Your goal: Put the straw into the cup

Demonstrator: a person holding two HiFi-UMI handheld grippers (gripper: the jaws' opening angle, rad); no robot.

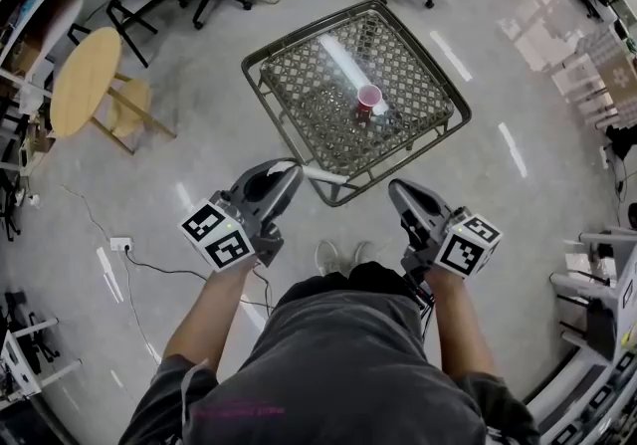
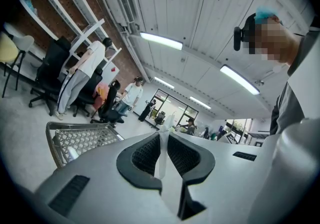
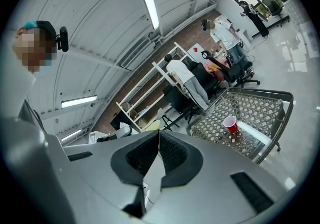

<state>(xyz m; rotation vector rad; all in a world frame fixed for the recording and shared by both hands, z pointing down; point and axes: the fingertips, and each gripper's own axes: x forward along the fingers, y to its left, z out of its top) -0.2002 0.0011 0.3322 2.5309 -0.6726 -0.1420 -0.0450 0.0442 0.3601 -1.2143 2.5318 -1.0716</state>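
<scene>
My left gripper (image 1: pixel 287 174) clamps the thin white straw (image 1: pixel 323 175) (right gripper (image 1: pixel 398 192) clenched, empty); I should centre it over the red plastic cup (image 1: pixel 368 98).

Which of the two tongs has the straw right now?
The left tongs: a white straw is pinched between their pads and pokes out in front. The right tongs are shut with nothing between them.
</scene>
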